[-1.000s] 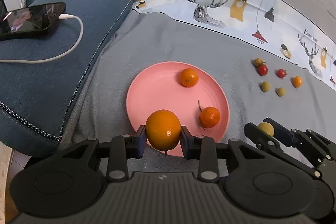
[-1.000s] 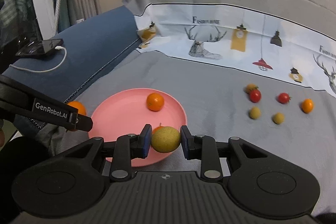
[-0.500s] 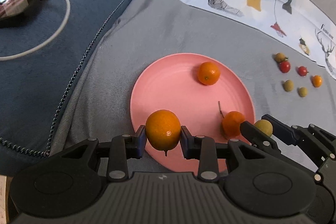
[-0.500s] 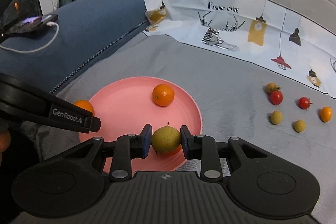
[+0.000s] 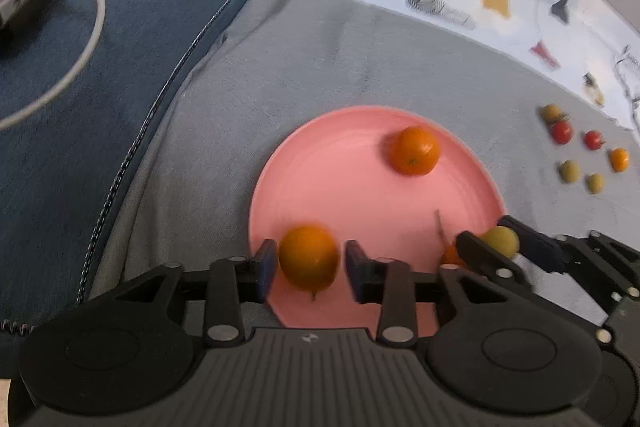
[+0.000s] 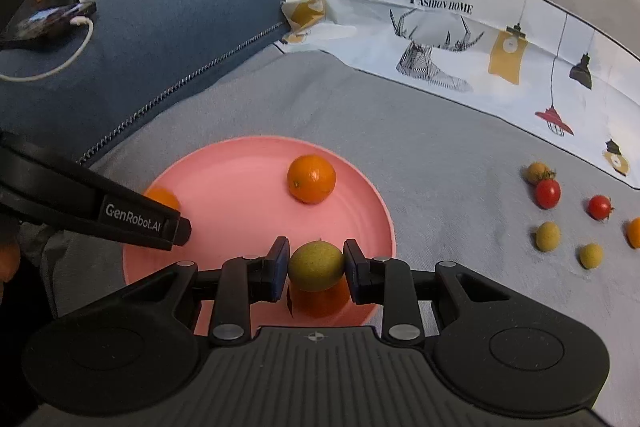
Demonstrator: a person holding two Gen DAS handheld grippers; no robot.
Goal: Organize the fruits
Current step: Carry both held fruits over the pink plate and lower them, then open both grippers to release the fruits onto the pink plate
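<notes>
The left gripper (image 5: 308, 263) had its jaws parted around the orange (image 5: 309, 256), a gap showing; the right gripper (image 6: 316, 267) clamped the yellow-green fruit (image 6: 316, 266) above the pink plate (image 6: 240, 179).

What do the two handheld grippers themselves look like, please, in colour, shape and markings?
Both the left gripper and the right gripper are matte black plastic, with ribbed bodies, round side housings and silver pivot screws. The jaws carry dark blue pads. White "GenRobot.AI" lettering marks the left gripper's side.

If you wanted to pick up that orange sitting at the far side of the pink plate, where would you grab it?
Grip the orange across its widest middle, coming down from above with one finger on each side. It is round, sits free on the pink plate, and nothing touches it, so I'd judge any pair of opposite sides would serve.
</notes>
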